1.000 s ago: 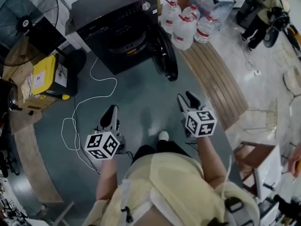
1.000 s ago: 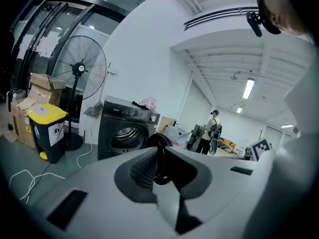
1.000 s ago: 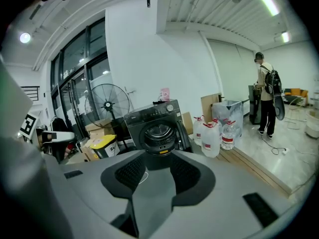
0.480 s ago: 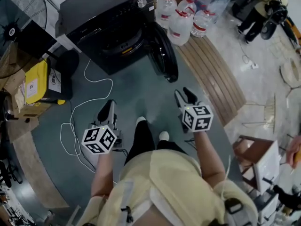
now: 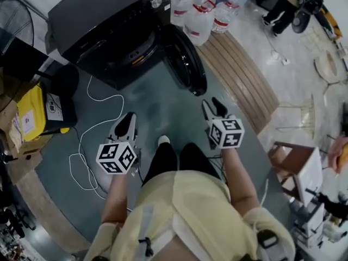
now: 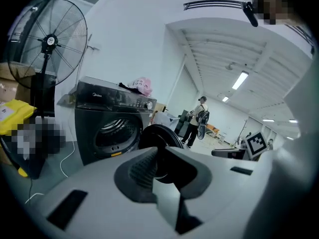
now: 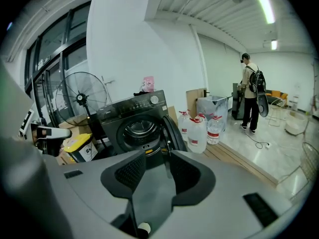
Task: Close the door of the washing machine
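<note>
Facing the washing machine point(image 5: 103, 20), its door point(image 5: 184, 56) wide open, a person holds the left hand-held gripper point(image 5: 126, 125) and right hand-held gripper point(image 5: 213, 109) released, empty, well short of it; reaching the door's edge likely comes next.

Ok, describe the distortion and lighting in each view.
Head view: even light, but the black washing machine swallows detail. Left gripper view: fisheye bends straight lines, and the corners vignette to black. Right gripper view: same fisheye, with the ceiling light blown out white.
</note>
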`<state>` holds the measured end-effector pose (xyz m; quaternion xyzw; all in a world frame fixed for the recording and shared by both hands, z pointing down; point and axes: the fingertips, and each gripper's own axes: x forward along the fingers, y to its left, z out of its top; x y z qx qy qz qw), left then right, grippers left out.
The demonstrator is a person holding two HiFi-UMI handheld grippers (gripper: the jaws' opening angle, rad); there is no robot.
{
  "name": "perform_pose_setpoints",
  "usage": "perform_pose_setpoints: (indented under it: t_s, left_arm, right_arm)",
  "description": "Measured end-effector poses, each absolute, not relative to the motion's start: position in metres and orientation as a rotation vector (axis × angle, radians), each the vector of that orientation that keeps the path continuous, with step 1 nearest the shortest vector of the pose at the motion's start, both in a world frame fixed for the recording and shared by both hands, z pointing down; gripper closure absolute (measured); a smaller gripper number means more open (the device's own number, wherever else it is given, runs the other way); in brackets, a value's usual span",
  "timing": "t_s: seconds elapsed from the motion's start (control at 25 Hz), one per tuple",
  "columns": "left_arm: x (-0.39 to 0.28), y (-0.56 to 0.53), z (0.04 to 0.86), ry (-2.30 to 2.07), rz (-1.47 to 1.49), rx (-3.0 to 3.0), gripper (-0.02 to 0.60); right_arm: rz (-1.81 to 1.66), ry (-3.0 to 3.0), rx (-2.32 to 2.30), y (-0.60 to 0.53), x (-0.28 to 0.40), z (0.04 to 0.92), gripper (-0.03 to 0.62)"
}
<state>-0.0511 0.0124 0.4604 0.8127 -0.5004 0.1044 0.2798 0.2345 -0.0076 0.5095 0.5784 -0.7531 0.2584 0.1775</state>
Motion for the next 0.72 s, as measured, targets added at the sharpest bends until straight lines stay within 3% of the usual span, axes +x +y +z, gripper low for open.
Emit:
perform_pose_setpoints:
  t_s: [0.72]
  left_arm:
    - [-0.016, -0.057, 0.485, -1.422, 0.279, 2.025, 0.538]
  right_arm:
    - [0.778, -2.012, 1.492, -0.094, 0.287, 0.604, 0.461]
